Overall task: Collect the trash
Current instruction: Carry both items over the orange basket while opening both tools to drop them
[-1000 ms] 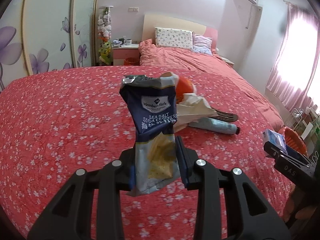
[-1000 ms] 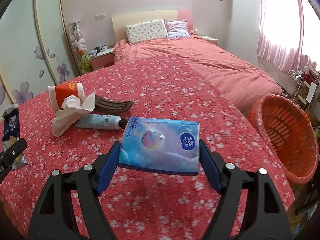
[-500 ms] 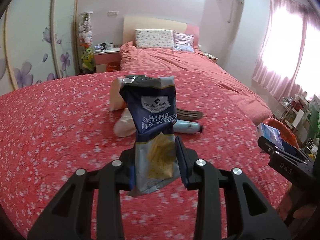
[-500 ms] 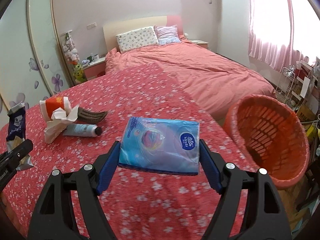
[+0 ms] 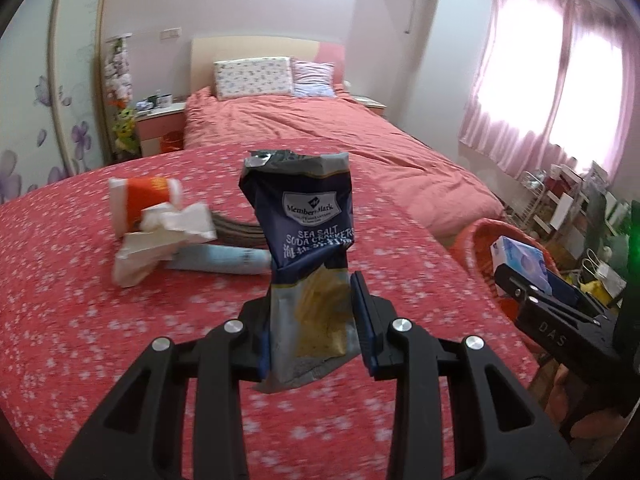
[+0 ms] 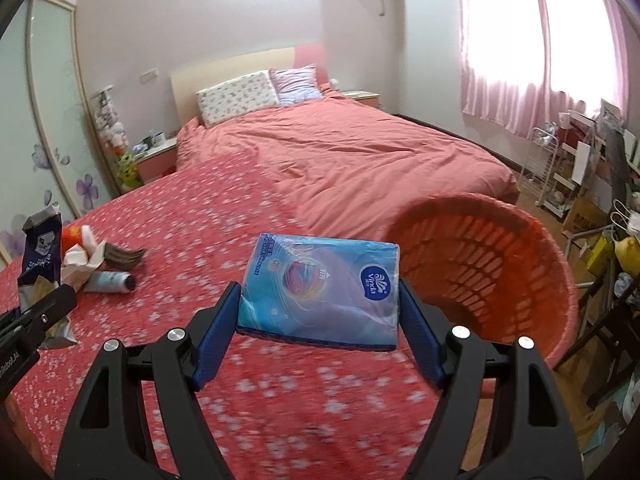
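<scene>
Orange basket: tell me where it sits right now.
In the right wrist view the orange basket stands off the bed's right edge, just beyond the tissue pack.

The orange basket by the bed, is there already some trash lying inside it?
No. In the right wrist view the orange basket shows only its bare slotted wall, and the tissue pack is in the right gripper.

The cracker bag [image 5: 304,240] reads "Member's Mark" and "SEA SALT SODA CRACKERS". The blue tissue pack [image 6: 324,288] carries "Vinda". The right tongs [image 5: 532,300] show "DAS".
</scene>
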A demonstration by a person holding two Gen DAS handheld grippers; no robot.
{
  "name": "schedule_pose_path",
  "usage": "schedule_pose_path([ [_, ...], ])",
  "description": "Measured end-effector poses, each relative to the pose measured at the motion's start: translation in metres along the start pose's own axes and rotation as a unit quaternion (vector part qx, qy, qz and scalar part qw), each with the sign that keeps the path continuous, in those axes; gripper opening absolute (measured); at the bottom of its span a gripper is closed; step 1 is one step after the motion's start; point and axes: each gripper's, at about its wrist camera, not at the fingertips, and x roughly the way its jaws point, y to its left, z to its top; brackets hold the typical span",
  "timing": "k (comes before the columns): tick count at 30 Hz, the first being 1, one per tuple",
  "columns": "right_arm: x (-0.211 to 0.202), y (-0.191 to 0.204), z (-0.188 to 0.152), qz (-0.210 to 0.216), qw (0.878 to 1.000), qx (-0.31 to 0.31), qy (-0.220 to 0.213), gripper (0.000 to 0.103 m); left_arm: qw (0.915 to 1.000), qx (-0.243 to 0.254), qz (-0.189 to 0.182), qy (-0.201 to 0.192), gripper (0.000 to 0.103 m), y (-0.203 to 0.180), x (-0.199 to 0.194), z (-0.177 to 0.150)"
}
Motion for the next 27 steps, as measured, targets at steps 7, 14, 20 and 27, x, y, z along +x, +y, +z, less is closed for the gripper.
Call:
schedule_pose_path([
  [7, -0.004, -0.037, 0.006, -0.021, 0.999, 0.023, -0.016, 0.076, 0.9995, 0.018, -0.024, 0.004, 0.033, -0.04, 0.012, 0.003],
  [14, -0.005, -0.072, 0.008, -0.037, 0.998, 0.049, -0.025, 0.076, 0.9981, 0.039, -0.046, 0.01, 0.033, -0.076, 0.024, 0.006],
  [20, -0.001, -0.099, 0.009, -0.044, 0.996, 0.068, -0.026, 0.076, 0.9954, 0.051, -0.079, 0.017, 0.033, -0.11, 0.039, 0.008],
  [27, 0.006, -0.13, 0.014, -0.05, 0.994, 0.09, -0.03, 0.076, 0.9887, 0.068, -0.13, 0.03, 0.033, -0.16, 0.064, 0.01],
])
